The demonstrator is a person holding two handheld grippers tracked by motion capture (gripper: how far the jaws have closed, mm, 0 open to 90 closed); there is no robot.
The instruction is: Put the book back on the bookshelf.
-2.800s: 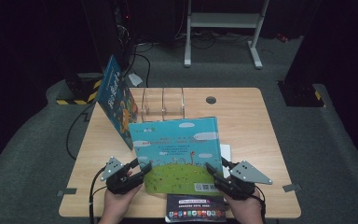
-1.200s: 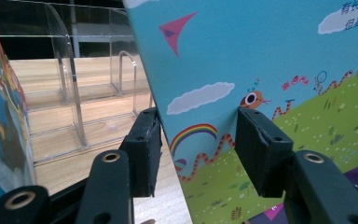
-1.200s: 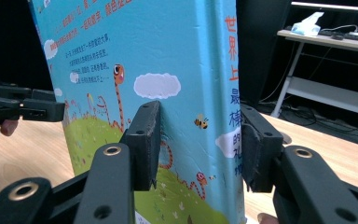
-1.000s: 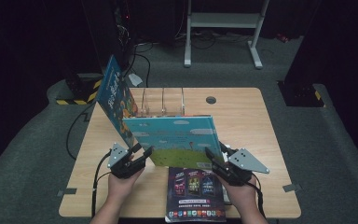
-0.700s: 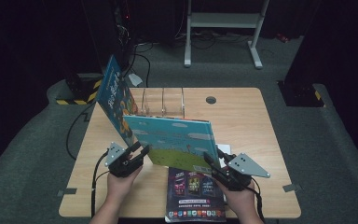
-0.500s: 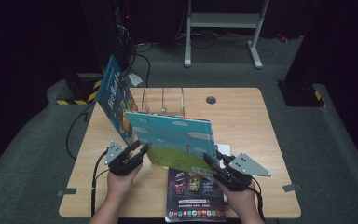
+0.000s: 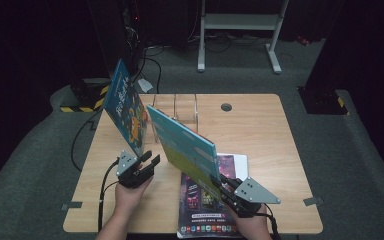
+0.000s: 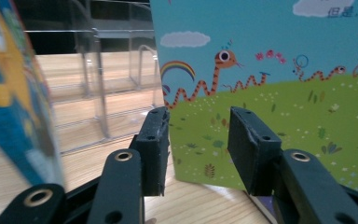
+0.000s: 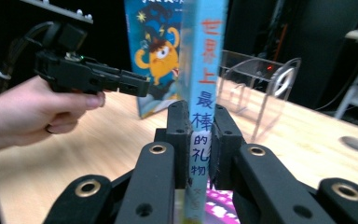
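A teal picture book point(image 7: 185, 142) stands on edge on the wooden table point(image 7: 260, 130), slanting from the clear rack toward the near right. My right gripper point(image 7: 219, 184) has just closed and is shut on its near spine end; in the right gripper view the pads point(image 9: 179, 135) clamp the lettered spine point(image 9: 205, 46). My left gripper point(image 7: 149, 158) is left of the book, apart from it. Its jaws have just been closing but stand open with nothing between them point(image 8: 198, 154); the book's meadow cover point(image 8: 284, 70) lies beyond them.
A blue book point(image 7: 125, 115) with an orange monster point(image 9: 158, 56) leans at the clear acrylic rack point(image 7: 180, 107). A dark magazine point(image 7: 205, 200) lies flat under the teal book's near end. A cable hole point(image 7: 226, 106) sits at the back.
The teal book has swung from facing me to slanting edge-on, its left end moving toward the rack. The left gripper has come off it. The right gripper has closed on the spine.
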